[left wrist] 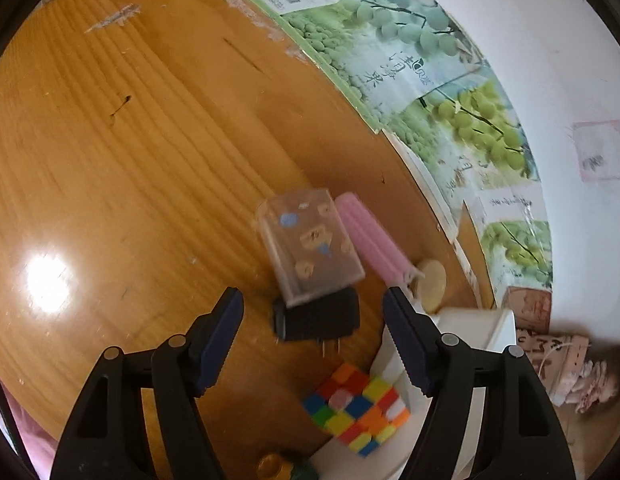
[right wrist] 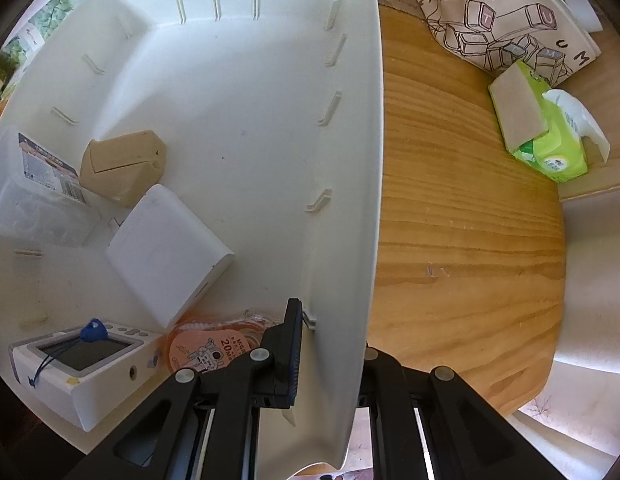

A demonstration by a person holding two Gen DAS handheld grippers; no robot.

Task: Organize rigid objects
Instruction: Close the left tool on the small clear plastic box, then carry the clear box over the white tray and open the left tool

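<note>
Black left gripper (left wrist: 313, 338) fills the bottom of the left wrist view, fingers (left wrist: 226, 330) spread wide apart with nothing clamped between them. Just past the fingertips sits a black plug adapter (left wrist: 316, 318) flat on the wooden desk (left wrist: 130, 152), prongs pointing toward the camera. Clear plastic box (left wrist: 308, 246) with small printed shapes overlaps the adapter's far edge, tilted. Pink ribbed cylinder (left wrist: 370, 240) leans just beside the clear box on its right. Pale round disc (left wrist: 432, 282) lies near the pink piece's lower end, maybe a lid, blurred. Multicolour puzzle cube (left wrist: 356, 410) rests near the white bin's corner (left wrist: 486, 324), below the adapter. Green fruit-print cardboard (left wrist: 422, 80) stands along the desk's far edge.

Right wrist view: right gripper (right wrist: 330, 364) is clamped on the white bin's wall (right wrist: 350, 200), one finger (right wrist: 292, 356) inside, the other hidden behind the wall outside. Inside the bin: white power bank (right wrist: 166, 252), tan box (right wrist: 122, 166), clear case with a label (right wrist: 38, 196), white device with a dark screen and blue cord (right wrist: 82, 364), orange tape pack (right wrist: 214, 344) partly under the finger. Outside on the desk, well apart from the bin: green tissue pack (right wrist: 546, 128) and a printed cloth bag (right wrist: 502, 20).
</note>
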